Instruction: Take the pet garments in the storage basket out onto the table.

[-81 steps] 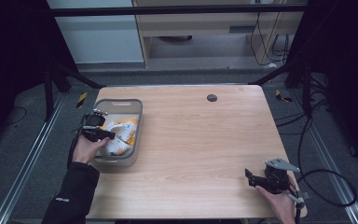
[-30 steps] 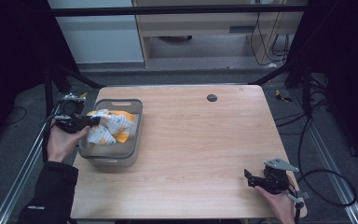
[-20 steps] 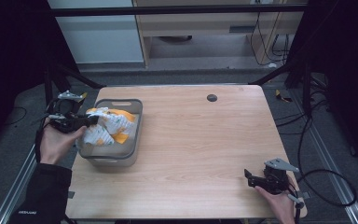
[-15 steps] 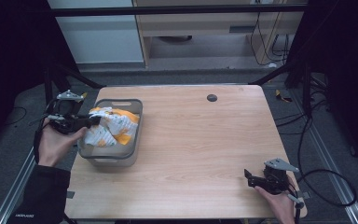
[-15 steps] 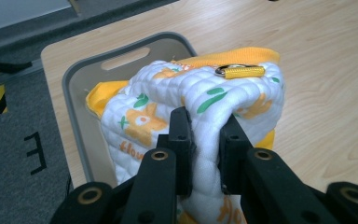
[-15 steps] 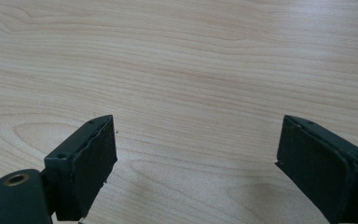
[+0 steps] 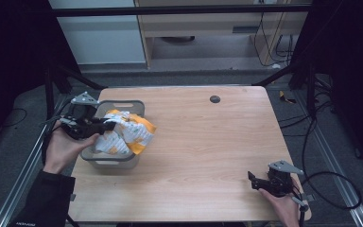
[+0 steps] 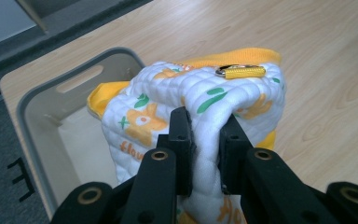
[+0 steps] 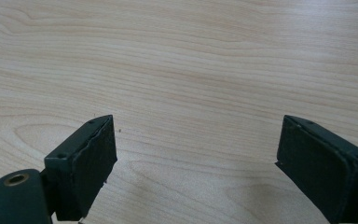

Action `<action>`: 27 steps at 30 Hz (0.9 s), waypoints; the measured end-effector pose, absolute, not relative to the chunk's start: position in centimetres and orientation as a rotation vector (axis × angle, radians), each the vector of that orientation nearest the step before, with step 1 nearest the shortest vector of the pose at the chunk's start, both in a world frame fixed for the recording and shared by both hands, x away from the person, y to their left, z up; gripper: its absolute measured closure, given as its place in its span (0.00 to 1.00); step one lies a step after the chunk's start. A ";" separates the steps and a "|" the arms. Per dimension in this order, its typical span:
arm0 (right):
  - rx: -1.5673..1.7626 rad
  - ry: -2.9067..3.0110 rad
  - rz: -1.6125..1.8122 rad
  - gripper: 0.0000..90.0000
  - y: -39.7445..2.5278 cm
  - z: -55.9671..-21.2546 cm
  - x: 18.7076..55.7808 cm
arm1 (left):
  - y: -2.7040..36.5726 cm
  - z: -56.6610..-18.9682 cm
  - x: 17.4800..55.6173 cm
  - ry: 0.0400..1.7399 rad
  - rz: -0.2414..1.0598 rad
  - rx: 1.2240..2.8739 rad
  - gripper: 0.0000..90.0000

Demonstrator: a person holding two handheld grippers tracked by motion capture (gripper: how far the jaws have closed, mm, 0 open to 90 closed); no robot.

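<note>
A quilted white cloth item point(image 7: 127, 132) with orange and green prints and a yellow edge hangs over the grey bin point(image 7: 108, 163) at the table's left. My left gripper point(image 7: 105, 126) is shut on a fold of it point(image 8: 205, 140), holding it above the bin's right rim. A yellow tab with a metal ring point(image 8: 240, 71) shows on top of the cloth. My right gripper point(image 7: 253, 179) rests low near the table's front right corner, open, with bare wood between its jaws point(image 9: 196, 154).
The bin's inside point(image 8: 81, 144) looks bare below the cloth. A small dark round hole point(image 7: 214, 99) sits near the table's far edge. Black frame posts point(image 7: 307, 66) and cables point(image 7: 331, 189) stand around the table. Wide bare wood point(image 7: 208, 142) lies between the two grippers.
My left gripper lifted the cloth out of the bin, drew back left, then carried it right over the bin's rim. The right gripper has stayed put.
</note>
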State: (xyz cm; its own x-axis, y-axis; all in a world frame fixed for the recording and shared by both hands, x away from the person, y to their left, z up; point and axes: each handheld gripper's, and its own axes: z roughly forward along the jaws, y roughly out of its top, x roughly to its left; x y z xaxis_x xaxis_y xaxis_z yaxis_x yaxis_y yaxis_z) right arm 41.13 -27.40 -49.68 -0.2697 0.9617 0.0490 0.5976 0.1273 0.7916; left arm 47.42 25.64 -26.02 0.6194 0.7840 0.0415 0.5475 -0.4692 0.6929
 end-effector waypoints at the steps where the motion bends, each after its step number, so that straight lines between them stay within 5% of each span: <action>1: 1.499 1.928 0.995 0.13 -27.4 -49.7 41.1 | 25.0 -25.9 47.3 1.019 0.467 2.205 0.87; 27: 1.465 1.897 1.012 0.12 -27.5 -49.4 41.0 | 17.5 -27.1 46.4 0.812 0.405 2.319 0.87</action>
